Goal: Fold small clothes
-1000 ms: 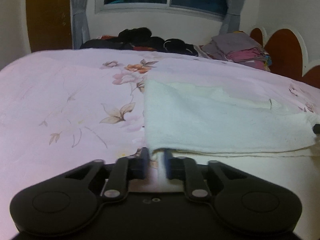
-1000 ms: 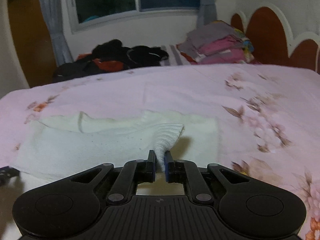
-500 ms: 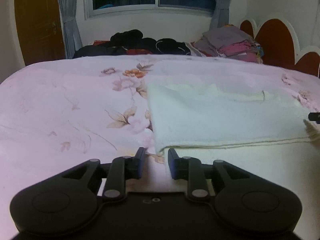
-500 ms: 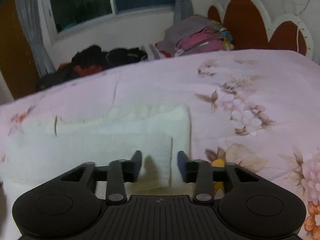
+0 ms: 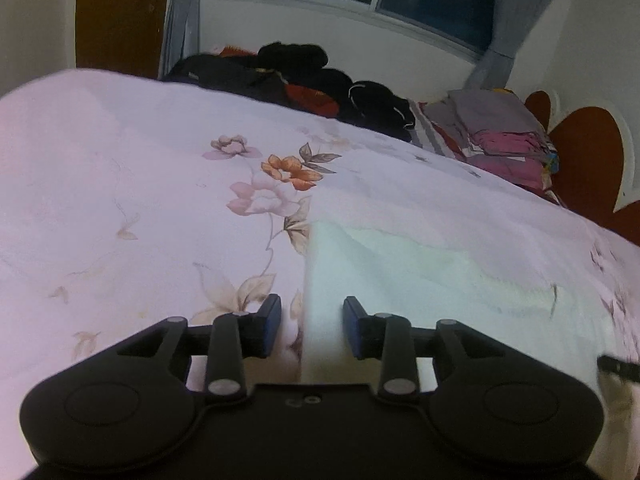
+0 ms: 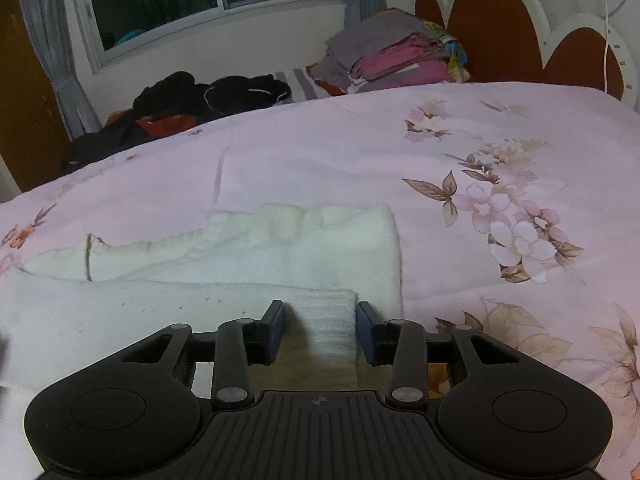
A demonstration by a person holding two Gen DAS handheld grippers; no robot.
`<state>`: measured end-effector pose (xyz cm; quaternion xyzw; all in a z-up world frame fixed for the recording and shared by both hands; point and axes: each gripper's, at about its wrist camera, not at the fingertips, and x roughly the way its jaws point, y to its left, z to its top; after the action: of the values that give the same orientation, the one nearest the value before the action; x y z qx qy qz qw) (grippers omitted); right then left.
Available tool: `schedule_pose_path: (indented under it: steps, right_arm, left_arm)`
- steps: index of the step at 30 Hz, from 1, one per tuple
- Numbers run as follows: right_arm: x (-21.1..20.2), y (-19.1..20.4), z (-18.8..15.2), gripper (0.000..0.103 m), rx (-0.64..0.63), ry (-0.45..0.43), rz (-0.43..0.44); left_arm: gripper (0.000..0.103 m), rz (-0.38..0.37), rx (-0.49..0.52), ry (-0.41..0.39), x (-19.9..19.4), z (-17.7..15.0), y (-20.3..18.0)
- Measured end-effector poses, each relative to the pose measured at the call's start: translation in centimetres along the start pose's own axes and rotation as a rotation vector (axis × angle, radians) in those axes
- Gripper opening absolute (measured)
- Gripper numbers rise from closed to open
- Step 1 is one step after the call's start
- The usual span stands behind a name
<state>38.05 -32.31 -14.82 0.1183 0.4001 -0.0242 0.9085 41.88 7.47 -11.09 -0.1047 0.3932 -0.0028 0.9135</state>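
Lying flat on the pink floral bedspread [image 6: 460, 128], the white knitted garment [image 6: 248, 256] is already doubled over on itself, its ribbed cuff folded across the near edge. The left gripper [image 5: 310, 326] has just been opening; its blue-padded jaws now stand apart, straddling the garment's left edge without pressing on it. The right gripper [image 6: 320, 330] has also just let its jaws part, and the ribbed cuff sits in the gap with daylight on both sides, so neither claw holds anything. This looks like the release after one fold has been laid down. Judging by the long, narrow shape left on the bed, another fold seems due: the next move would call for each gripper to pick a fresh hold on an end or corner, pinching all layers together so the stack does not slide apart when lifted. Beyond the bedspread, a dark heap of clothes [image 6: 180, 104] and a folded pile of grey and pink clothes [image 6: 392, 56] lie well apart from the work.
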Motion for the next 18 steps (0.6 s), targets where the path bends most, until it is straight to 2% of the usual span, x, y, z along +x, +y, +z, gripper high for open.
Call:
schedule_pose_path:
  steps: [1, 2, 7, 9, 11, 14, 18]
  right_arm:
    - [-0.1, 0.1, -0.1, 0.031, -0.009, -0.001, 0.004]
    - [-0.2, 0.3, -0.2, 0.015, -0.02, -0.001, 0.016]
    - [-0.5, 1.0, -0.4, 0.009, -0.08, -0.029, 0.016]
    - [-1.2, 1.1, -0.4, 0.009, -0.106, -0.084, -0.011]
    - [-1.6, 1.1, -0.4, 0.009, -0.143, -0.132, -0.077]
    - [0.2, 0.4, -0.9, 0.009, -0.134, -0.044, -0.091]
    - [-0.1, 0.3, -1.0, 0.01, -0.135, -0.074, -0.101]
  left_arm:
    - [0.034, -0.001, 0.01, 0.007, 0.7, 0.2, -0.2]
    - [0.034, -0.003, 0.021, 0.014, 1.2, 0.3, -0.4]
    - [0.033, -0.011, 0.023, 0.032, 3.1, 0.2, -0.9]
    - [0.033, -0.012, 0.013, 0.026, 3.3, 0.2, -1.0]
    - [0.035, -0.022, 0.017, 0.025, 3.3, 0.3, -1.3]
    - [0.037, -0.012, 0.042, 0.025, 3.6, 0.1, -1.9]
    - [0.037, -0.002, 0.058, 0.017, 3.7, -0.1, -2.1]
